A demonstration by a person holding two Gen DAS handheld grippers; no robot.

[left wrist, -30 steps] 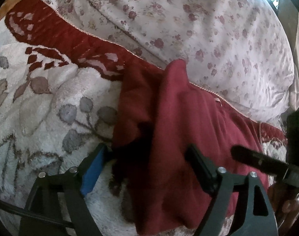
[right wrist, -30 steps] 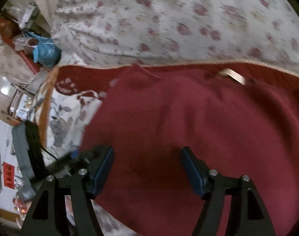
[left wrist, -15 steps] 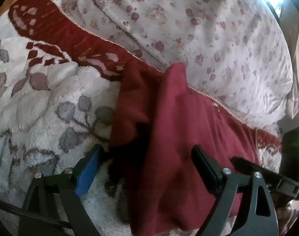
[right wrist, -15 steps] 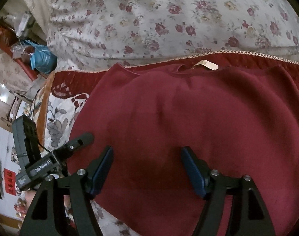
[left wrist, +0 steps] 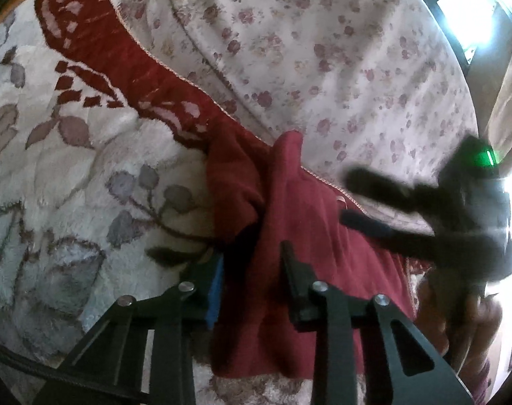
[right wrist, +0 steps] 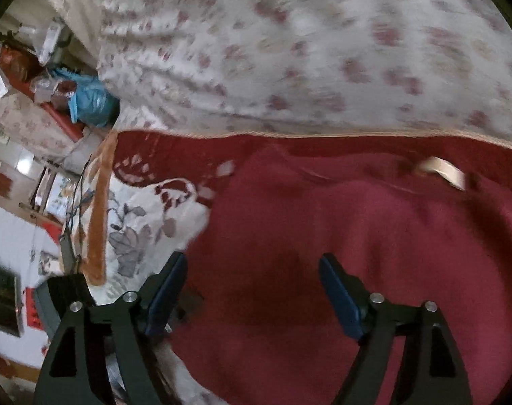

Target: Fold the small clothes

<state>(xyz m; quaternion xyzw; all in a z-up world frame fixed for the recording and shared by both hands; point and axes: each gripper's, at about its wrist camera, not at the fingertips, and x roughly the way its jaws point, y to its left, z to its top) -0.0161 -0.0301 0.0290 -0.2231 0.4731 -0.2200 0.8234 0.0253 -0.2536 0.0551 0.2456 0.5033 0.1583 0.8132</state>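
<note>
The right wrist view is smeared by motion, so the flowered quilt (right wrist: 323, 50) and the far edge of the dark red garment (right wrist: 340, 236) show only as soft shapes; a pale neck label (right wrist: 441, 172) is just readable near the collar. In the left wrist view the right claw (left wrist: 353, 199) is a black blur reaching in from the right side, with a green light glowing on its body, and the hand behind it is mostly cut off by the frame edge.

The left claw (left wrist: 252, 263) is closing and stands narrow, a bunched fold of the garment (left wrist: 289, 202) between its fingers (the blue pad on the left finger (left wrist: 215, 290) lies against the cloth, and the right finger presses the fold from the other side). The right claw (right wrist: 252, 270) is opening and stands wide above the cloth; its fingers hold nothing.

The garment lies on the bed's plush leaf-patterned blanket (left wrist: 70, 185), its top edge against the blanket's red border beside the quilt. Its left edge is gathered upward into the left claw, while the broad flat body spreads under and beyond the right claw.
</note>
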